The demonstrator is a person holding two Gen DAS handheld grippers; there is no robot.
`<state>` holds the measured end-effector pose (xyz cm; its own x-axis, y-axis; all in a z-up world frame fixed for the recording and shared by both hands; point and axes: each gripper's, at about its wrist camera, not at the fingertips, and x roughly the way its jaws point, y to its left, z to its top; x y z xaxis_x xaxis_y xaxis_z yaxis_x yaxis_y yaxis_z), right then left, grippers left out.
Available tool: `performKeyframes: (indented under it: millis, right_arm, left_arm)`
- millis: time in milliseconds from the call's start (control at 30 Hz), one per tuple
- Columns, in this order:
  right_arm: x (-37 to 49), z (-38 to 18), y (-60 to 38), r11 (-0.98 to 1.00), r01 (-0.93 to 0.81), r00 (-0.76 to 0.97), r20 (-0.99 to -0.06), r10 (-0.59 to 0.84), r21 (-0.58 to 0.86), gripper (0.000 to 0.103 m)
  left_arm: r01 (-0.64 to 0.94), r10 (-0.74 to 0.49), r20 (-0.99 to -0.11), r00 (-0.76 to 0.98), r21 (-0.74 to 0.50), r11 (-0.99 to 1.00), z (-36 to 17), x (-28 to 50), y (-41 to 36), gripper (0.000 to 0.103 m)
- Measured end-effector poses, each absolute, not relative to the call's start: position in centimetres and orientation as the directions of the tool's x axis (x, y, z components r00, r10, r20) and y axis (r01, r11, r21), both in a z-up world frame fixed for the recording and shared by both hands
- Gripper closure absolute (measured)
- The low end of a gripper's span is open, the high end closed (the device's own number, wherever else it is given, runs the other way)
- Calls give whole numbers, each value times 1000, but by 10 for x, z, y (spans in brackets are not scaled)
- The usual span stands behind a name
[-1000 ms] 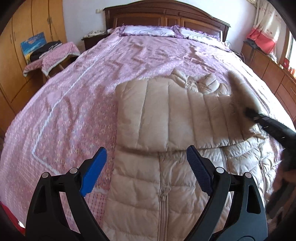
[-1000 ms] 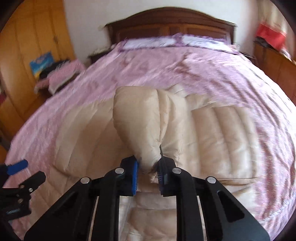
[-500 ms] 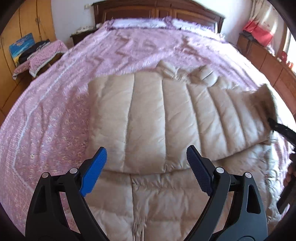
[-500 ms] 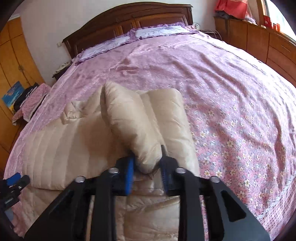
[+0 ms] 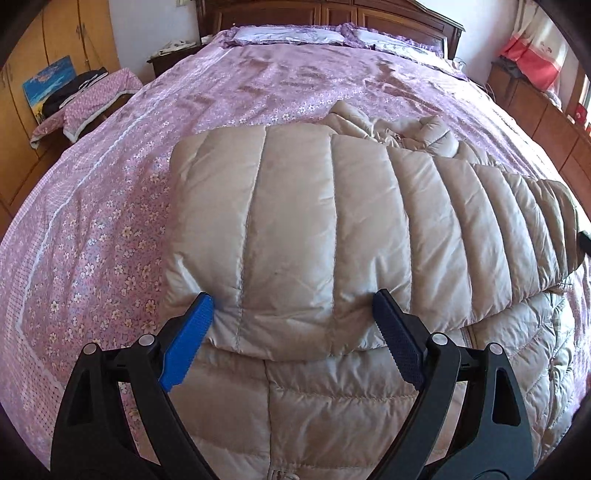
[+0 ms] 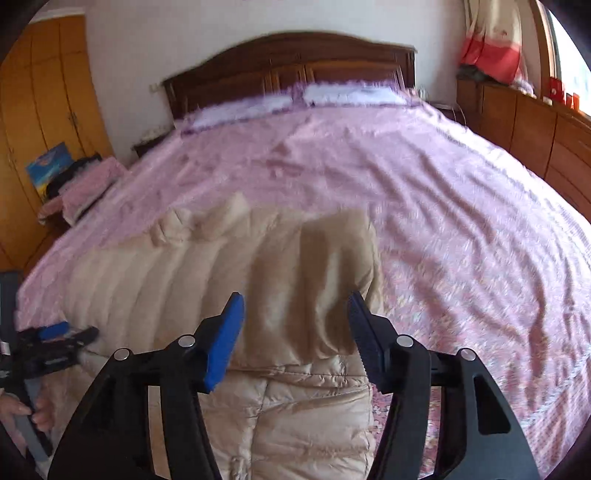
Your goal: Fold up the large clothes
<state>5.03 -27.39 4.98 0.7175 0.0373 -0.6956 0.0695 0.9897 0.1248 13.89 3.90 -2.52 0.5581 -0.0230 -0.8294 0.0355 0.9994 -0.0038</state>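
A: Where is the beige down jacket point(image 5: 332, 229)?

B: It lies on the bed point(image 5: 110, 206), on the pink flowered bedspread, toward the foot and well apart from the pillows point(image 5: 288, 35). A quilted part is folded across its zippered front.

A: And the left hand-held gripper point(image 5: 291, 317)?

B: Spread wide, holding nothing; its blue fingers point(image 5: 192, 325) touch the near edge of that folded part, one on either side.

A: The right hand-held gripper point(image 6: 295, 332)?

B: Also wide open and empty, at the jacket's right end. The view is blurred, so I cannot tell whether it touches the fabric.
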Motion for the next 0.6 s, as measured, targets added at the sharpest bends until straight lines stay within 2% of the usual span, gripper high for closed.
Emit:
performKeyframes:
  millis: [167, 400, 600]
  right_arm:
    - [77, 1, -282, 990, 96, 612, -791, 20, 99, 40]
    - [53, 24, -284, 988, 76, 664, -746, 53, 138, 27]
    - [3, 46, -285, 992, 26, 675, -734, 76, 127, 23]
  left_arm:
    - [42, -36, -836, 547, -15, 999, -30, 143, 41, 14]
    - [49, -60, -842, 536, -40, 998, -10, 114, 53, 14]
    - [48, -58, -835, 547, -38, 998, 6, 58, 79, 14]
